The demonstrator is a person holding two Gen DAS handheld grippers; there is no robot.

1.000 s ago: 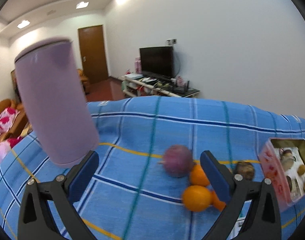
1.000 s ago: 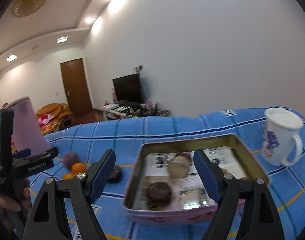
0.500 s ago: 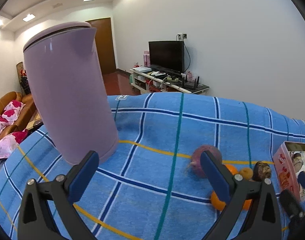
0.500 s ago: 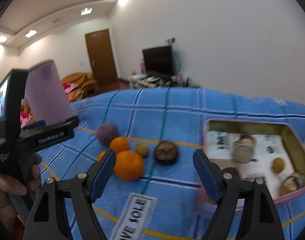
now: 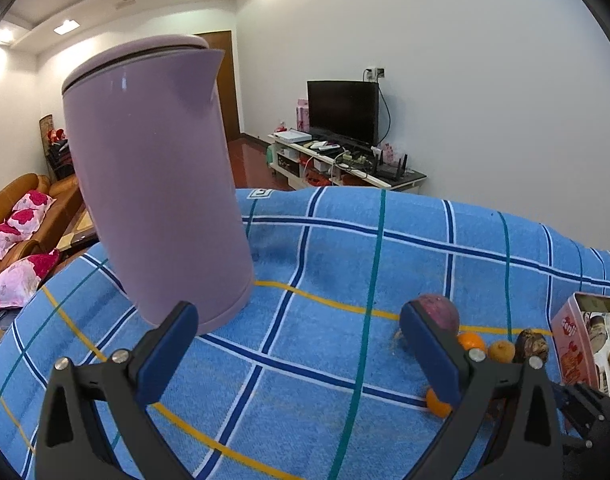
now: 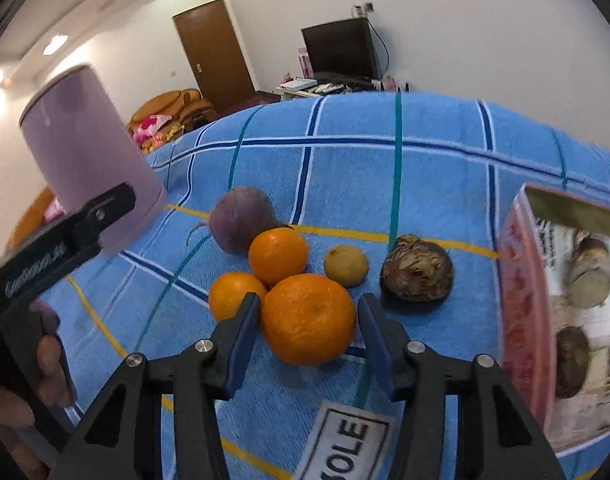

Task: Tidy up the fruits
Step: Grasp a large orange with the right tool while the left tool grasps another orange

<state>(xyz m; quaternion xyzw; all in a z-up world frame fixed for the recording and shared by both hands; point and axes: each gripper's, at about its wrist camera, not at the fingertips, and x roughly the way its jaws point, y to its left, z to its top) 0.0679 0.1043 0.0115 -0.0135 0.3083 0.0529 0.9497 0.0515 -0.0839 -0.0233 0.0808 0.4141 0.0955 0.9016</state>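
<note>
In the right wrist view, fruits lie on the blue checked cloth: a big orange (image 6: 308,318), two smaller oranges (image 6: 278,255) (image 6: 233,295), a small yellow fruit (image 6: 345,265), a purple round fruit (image 6: 241,224) and a dark brown fruit (image 6: 417,274). My right gripper (image 6: 308,326) is open, its fingers on either side of the big orange. A pink tin box (image 6: 521,320) with several fruits inside stands at the right. My left gripper (image 5: 297,344) is open and empty above the cloth; the purple fruit (image 5: 441,312) shows beside its right finger.
A tall lilac kettle (image 5: 157,184) stands on the cloth at the left, close to my left gripper; it also shows in the right wrist view (image 6: 85,152). A printed label (image 6: 345,440) lies on the cloth near the front. The pink tin (image 5: 573,344) shows at the right.
My right gripper has swung left from the tin and come down around the big orange, jaws narrower. My left gripper has drifted left, toward the kettle.
</note>
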